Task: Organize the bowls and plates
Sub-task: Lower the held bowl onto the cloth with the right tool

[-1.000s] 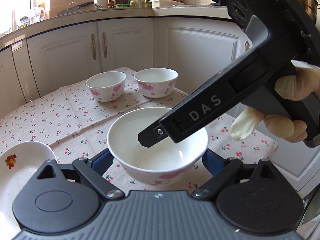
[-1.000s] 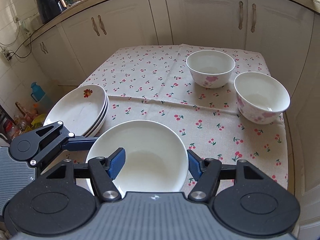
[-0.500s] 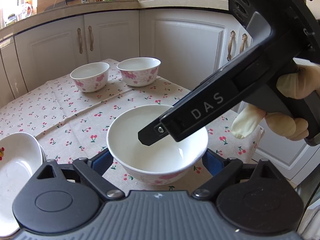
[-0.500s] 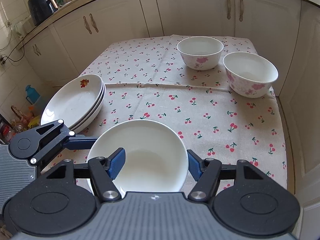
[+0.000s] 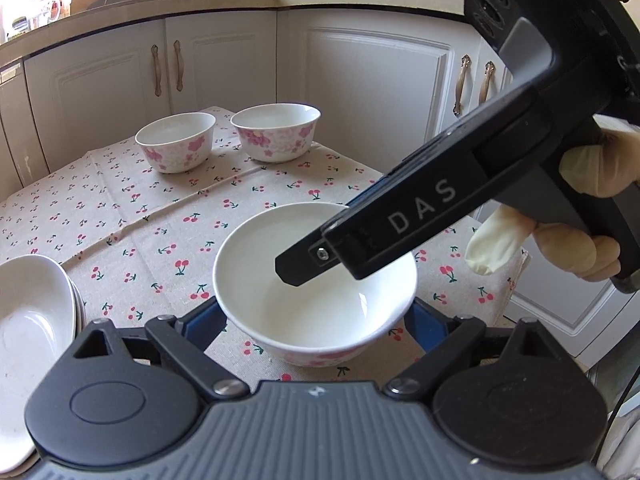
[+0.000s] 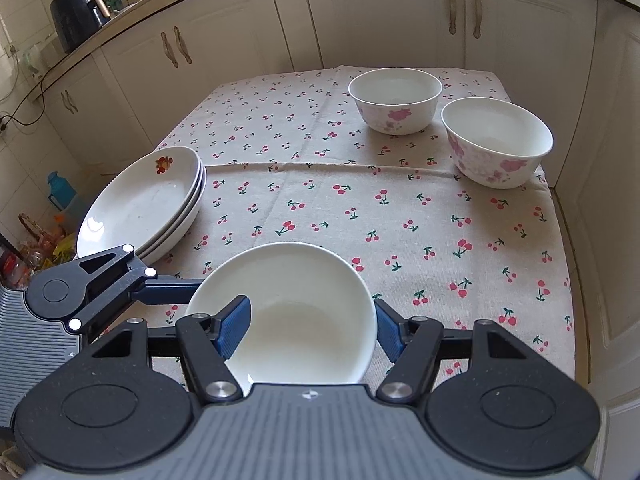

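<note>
Here the near bowl (image 5: 316, 288) sits between both grippers. The left gripper (image 5: 316, 322) spans the whole bowl from outside, its blue pads against the outer wall on either side, so it is holding the bowl. The right gripper (image 6: 310, 326) grips the rim on the right: one pad inside the bowl, the other outside against the wall, jaws narrow on it. A gloved hand (image 5: 576, 216) holds that gripper's handle. At the far right of the cherry-print surface (image 6: 400, 208), two pink-flowered bowls (image 6: 395, 100) stand just beside each other. At the near left lies a stack of white plates (image 6: 148, 200), the top one carrying a small red motif.
</note>
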Demonstrator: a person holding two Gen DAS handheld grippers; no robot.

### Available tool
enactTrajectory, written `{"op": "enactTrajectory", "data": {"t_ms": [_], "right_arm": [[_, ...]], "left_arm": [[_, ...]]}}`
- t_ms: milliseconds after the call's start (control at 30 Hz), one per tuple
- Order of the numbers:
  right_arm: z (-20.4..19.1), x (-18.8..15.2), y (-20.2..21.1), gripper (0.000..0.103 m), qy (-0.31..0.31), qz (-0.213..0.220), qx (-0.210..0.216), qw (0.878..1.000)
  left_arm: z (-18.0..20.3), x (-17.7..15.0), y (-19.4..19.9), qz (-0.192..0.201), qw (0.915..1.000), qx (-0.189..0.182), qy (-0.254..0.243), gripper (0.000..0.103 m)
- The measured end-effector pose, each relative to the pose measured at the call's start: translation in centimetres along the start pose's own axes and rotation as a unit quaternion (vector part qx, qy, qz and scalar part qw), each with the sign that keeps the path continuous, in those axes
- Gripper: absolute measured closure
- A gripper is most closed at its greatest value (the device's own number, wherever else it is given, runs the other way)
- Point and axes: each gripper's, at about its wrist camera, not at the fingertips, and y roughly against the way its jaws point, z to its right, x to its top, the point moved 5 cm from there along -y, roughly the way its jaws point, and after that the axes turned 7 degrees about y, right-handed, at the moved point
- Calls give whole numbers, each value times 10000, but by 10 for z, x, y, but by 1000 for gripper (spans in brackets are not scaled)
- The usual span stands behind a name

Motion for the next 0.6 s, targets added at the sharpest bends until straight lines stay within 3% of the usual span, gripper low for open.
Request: {"op": "enactTrajectory", "data": {"t_ms": [267, 333, 367, 600], "right_arm": [[-2, 0, -2, 22, 5, 85, 114, 9999], [-2, -1, -3, 3, -22, 115, 62, 9999], [-2, -2, -3, 1, -24, 142, 10, 9999], [8, -11, 4, 0, -363, 269, -23, 9990]], "left_arm": [[-2, 0, 0, -39, 10000, -77, 18, 7], [-3, -1, 0, -54, 9999, -151, 23, 6], [-3, -1, 1, -65, 9998, -185, 38, 6], [-6, -9, 8, -222, 9994, -253, -41, 6]]}}
